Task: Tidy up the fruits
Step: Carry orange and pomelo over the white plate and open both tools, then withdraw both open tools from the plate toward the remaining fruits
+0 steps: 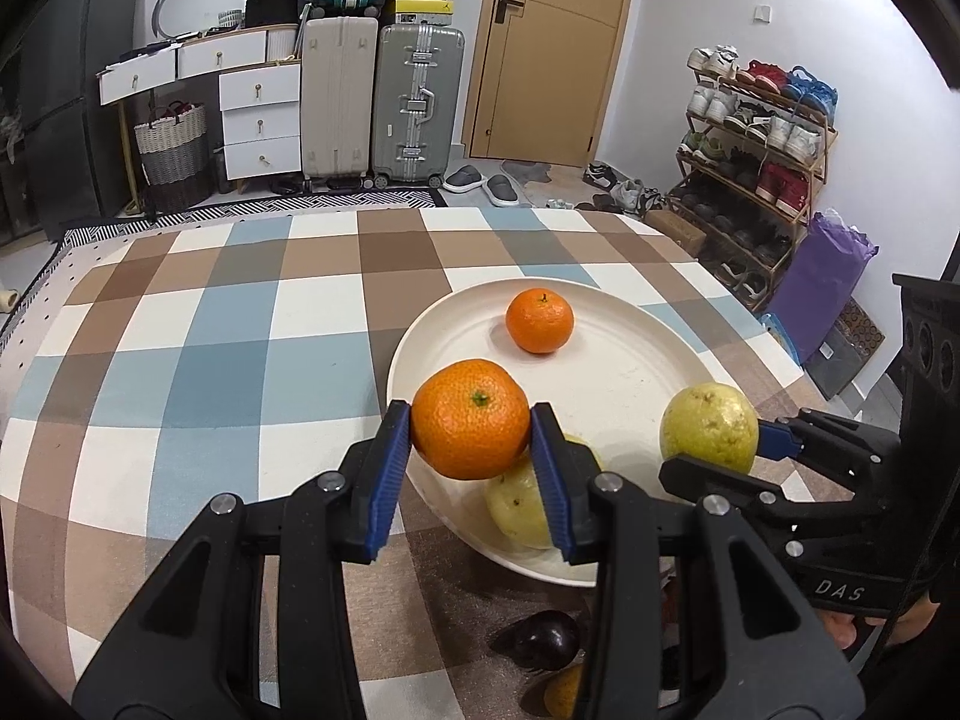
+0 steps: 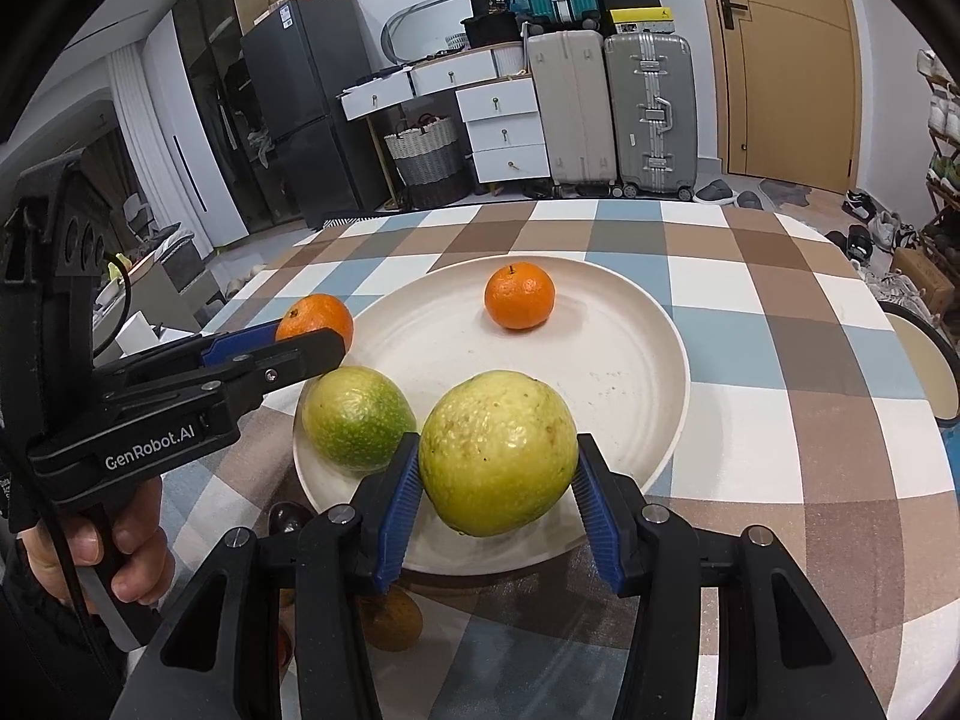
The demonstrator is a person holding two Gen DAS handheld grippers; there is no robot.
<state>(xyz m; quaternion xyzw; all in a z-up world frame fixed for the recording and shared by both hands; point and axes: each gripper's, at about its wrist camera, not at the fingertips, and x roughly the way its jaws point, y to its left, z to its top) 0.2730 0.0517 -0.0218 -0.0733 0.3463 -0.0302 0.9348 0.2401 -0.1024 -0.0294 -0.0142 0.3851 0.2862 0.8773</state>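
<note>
My left gripper (image 1: 471, 441) is shut on a large orange (image 1: 470, 417) and holds it over the near left rim of a white plate (image 1: 624, 372). My right gripper (image 2: 498, 468) is shut on a yellow-green guava (image 2: 498, 450) and holds it over the plate's (image 2: 624, 372) near side. On the plate lie a small orange (image 1: 539, 321) at the far side, also in the right wrist view (image 2: 519, 295), and a green-yellow fruit (image 2: 357, 420) at the near left, partly hidden under my left gripper (image 1: 519, 507).
A dark fruit (image 1: 543, 639) and a brownish-yellow fruit (image 2: 393, 621) lie on the checked tablecloth (image 1: 210, 348) in front of the plate. A second dish's rim (image 2: 930, 360) shows at the table's right edge. Suitcases, drawers and a shoe rack stand beyond the table.
</note>
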